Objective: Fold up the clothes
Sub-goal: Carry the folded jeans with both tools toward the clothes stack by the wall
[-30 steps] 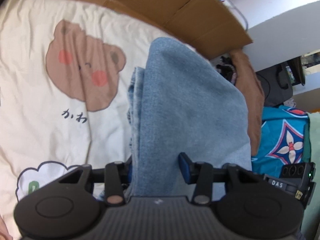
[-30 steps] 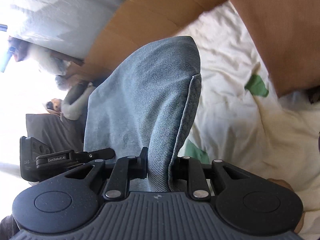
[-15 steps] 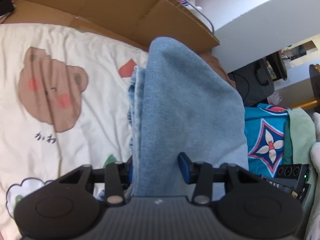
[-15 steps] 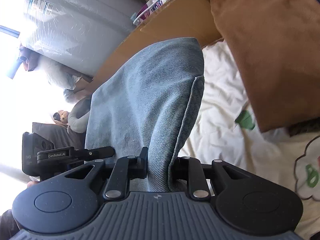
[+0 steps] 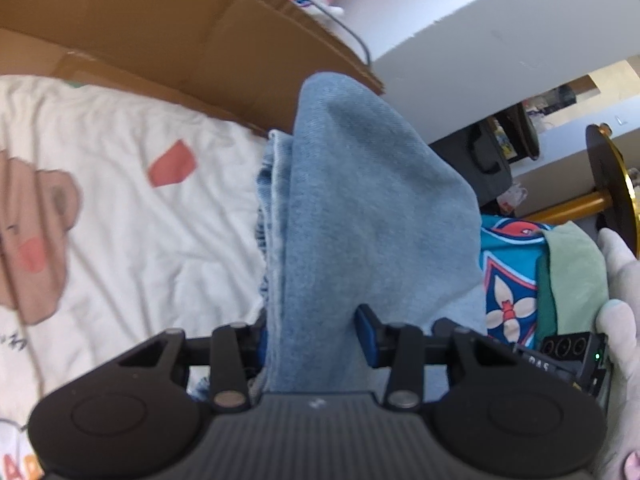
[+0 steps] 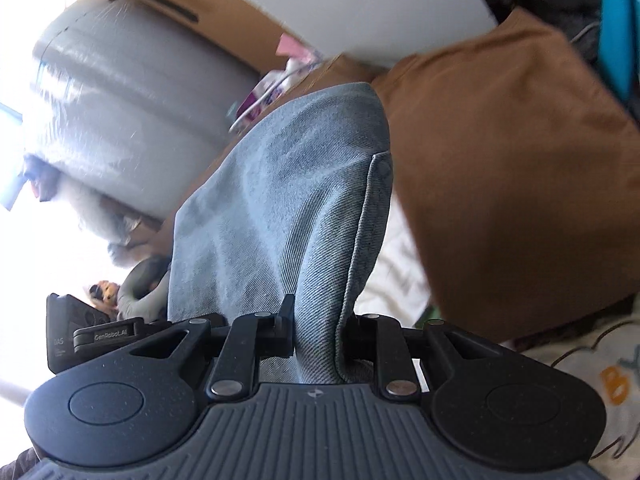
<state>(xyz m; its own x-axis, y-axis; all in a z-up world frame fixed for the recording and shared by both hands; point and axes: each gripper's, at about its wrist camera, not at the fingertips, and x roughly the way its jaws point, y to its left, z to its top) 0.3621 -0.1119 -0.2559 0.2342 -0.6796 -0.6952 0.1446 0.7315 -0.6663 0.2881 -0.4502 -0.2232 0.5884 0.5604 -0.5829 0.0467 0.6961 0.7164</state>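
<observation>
While the blue denim garment [image 5: 360,220] is lifted off the bedding, it rises forward from between the two fingers of the left gripper [image 5: 312,334], which is pressed closed on its folded edge; several denim layers are visible on the left side of the fold. In the right wrist view the same denim garment [image 6: 280,220] stands up from the right gripper [image 6: 318,326], and this gripper is also clamped on the cloth, with a stitched hem running along the right side of the fabric. Both grippers point forward and a little upward, with the cloth held in front of each camera. Under and to the left of the garment lies a cream bed sheet [image 5: 140,220] with a brown bear print [image 5: 32,240] and a small red shape. Behind the sheet stands a cardboard box [image 5: 180,40]. To the right of the denim, in the left wrist view, there is a teal patterned cloth [image 5: 508,280] and beside it a green cloth [image 5: 572,280]. In the right wrist view a brown cloth [image 6: 500,180] lies to the right of the denim, close to it, and the other gripper's body [image 6: 92,336] is visible low on the left.
</observation>
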